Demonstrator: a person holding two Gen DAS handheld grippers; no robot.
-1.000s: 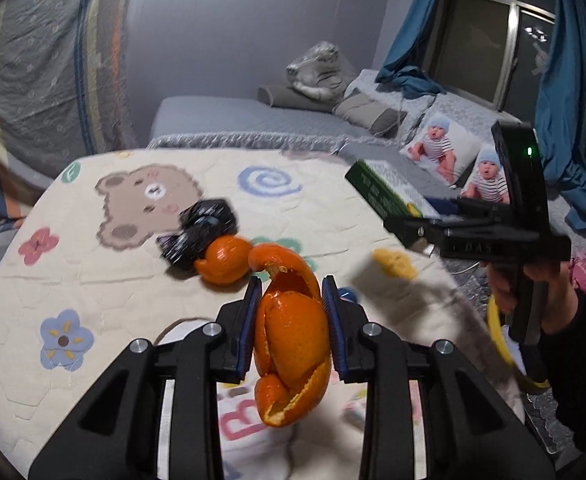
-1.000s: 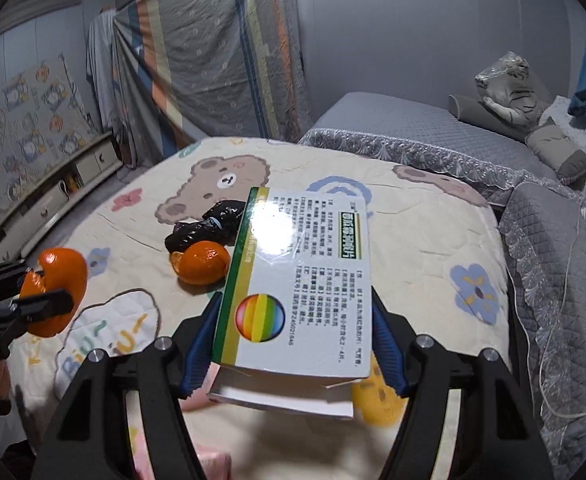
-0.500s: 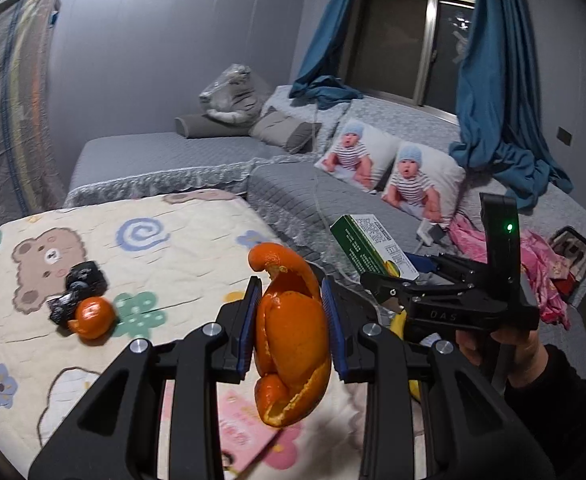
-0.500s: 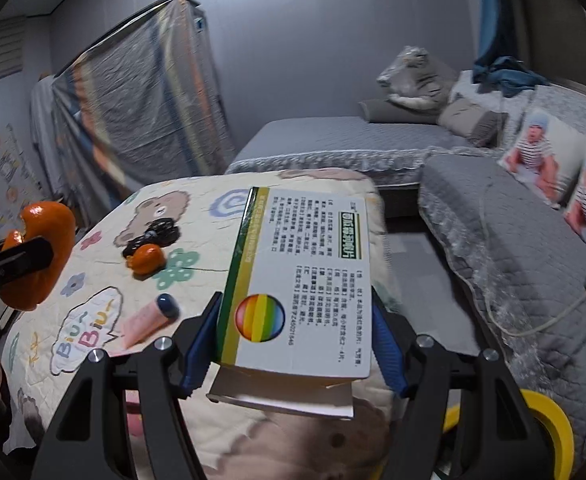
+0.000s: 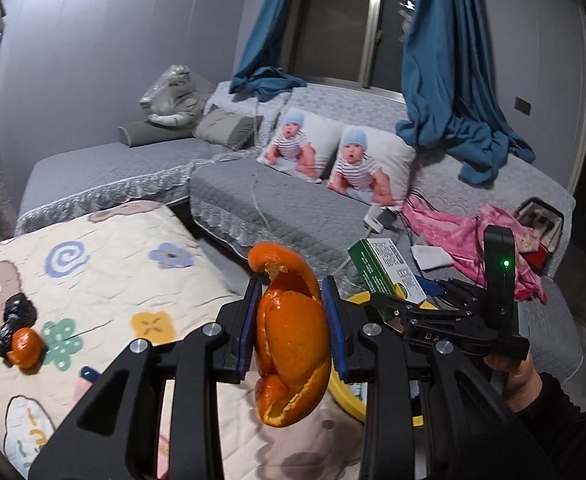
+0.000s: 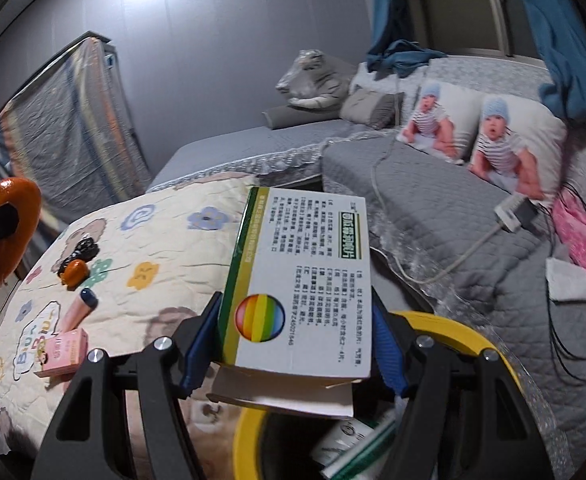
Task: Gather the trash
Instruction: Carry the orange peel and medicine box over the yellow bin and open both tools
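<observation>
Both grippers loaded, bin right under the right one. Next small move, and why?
Probably open the right gripper and drop the box. It is clamped between the fingers, with the yellow-rimmed bin directly beneath and trash already inside. The left gripper, shut on the orange peel, sits beside the bin rather than over it, so it would follow.

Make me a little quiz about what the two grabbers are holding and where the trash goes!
1. What does the left gripper hold?
2. True or false: the right gripper holds a pink box.
3. The bin below the carton has a rim that is: A red, B yellow, C blue?

Key: 1. An orange peel. 2. False, a white and green carton. 3. B.
</observation>
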